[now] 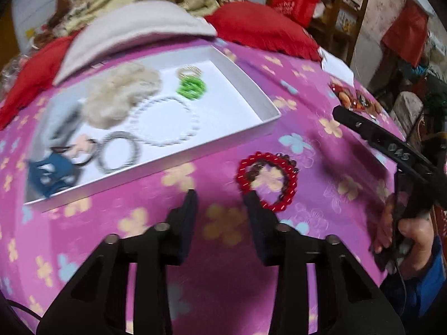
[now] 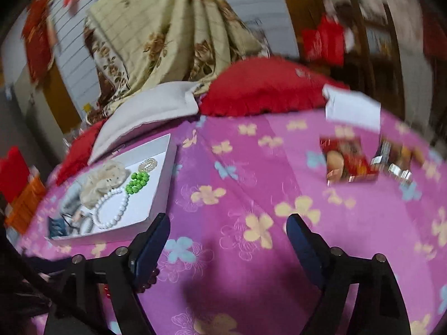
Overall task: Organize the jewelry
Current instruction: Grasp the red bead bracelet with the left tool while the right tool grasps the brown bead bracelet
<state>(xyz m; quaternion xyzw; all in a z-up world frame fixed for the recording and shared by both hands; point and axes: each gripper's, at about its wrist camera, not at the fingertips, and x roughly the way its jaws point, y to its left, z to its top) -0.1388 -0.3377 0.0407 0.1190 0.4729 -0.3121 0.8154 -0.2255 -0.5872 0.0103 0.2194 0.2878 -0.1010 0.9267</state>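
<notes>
Two entwined beaded bracelets, red, dark.

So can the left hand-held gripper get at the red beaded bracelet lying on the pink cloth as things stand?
Probably yes. The red beaded bracelet lies flat on the pink cloth, outside the white box, just ahead of the left hand-held gripper. Its jaws are apart and empty, one fingertip already at the ring's edge; nothing lies between.

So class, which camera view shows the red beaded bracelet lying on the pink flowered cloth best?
The left wrist view: the red beaded bracelet lies whole on the pink flowered cloth. The right wrist view shows only a few red and dark beads behind one finger.
</notes>
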